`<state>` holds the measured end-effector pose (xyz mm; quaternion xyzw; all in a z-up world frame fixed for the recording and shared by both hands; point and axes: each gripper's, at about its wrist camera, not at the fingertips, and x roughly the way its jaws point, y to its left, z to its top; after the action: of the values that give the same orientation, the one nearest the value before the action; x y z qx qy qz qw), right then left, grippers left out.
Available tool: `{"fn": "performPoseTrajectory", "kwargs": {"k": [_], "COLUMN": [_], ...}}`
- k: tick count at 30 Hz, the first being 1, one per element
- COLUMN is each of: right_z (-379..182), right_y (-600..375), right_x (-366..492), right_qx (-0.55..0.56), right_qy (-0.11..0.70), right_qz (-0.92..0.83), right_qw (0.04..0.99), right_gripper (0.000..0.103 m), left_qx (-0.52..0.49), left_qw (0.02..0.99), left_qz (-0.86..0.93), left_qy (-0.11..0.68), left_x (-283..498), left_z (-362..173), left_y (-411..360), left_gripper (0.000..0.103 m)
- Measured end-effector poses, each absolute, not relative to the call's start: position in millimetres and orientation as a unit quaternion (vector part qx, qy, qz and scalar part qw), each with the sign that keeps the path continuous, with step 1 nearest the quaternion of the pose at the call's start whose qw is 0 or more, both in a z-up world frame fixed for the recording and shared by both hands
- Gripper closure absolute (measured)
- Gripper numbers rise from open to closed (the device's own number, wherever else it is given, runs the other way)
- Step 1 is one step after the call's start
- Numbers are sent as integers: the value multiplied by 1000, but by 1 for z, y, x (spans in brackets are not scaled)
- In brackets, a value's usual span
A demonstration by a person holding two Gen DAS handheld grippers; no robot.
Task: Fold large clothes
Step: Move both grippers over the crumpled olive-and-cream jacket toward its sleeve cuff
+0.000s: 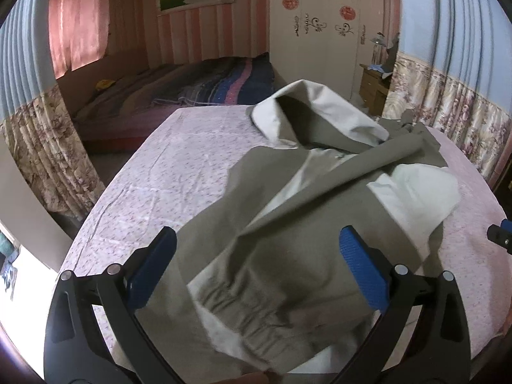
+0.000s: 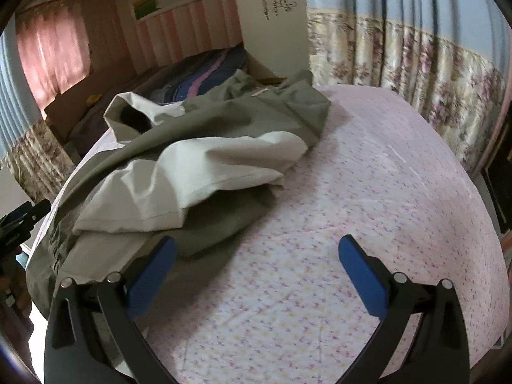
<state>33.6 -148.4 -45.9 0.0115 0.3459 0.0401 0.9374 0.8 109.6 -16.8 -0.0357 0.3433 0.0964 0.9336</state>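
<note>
An olive-green garment with pale lining (image 1: 288,211) lies crumpled on a table covered by a pink flowered cloth (image 1: 166,172). Its gathered elastic edge (image 1: 243,307) lies between the blue pads of my left gripper (image 1: 257,249), which is open just above it. In the right wrist view the garment (image 2: 204,147) lies at the left and far side. My right gripper (image 2: 256,256) is open above bare cloth (image 2: 368,176), its left pad (image 2: 153,275) next to the garment's near edge. Each gripper's tip shows at the other view's edge, the right one (image 1: 500,235) and the left one (image 2: 22,217).
A bed with a dark striped blanket (image 1: 204,86) stands beyond the table. A white wardrobe (image 1: 326,32) and a small wooden cabinet (image 1: 372,88) stand at the back right. Flowered curtains (image 2: 416,73) hang close on the right, and more (image 1: 48,147) on the left.
</note>
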Motion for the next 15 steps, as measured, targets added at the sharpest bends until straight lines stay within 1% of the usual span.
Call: {"fn": "performPoseTrajectory", "kwargs": {"k": [7, 15], "right_z": [-45, -45], "right_y": [-137, -142], "right_x": [34, 30], "right_qx": [3, 8], "right_qy": [348, 349], "right_qz": [42, 39], "right_qw": [937, 936], "right_gripper": [2, 2], "left_qx": [-45, -40], "left_qw": [931, 932], "left_qz": [107, 104], "left_qy": [347, 345], "left_x": [-7, -3], "left_z": [-27, -29], "left_y": [126, 122], "left_gripper": [3, 3]}}
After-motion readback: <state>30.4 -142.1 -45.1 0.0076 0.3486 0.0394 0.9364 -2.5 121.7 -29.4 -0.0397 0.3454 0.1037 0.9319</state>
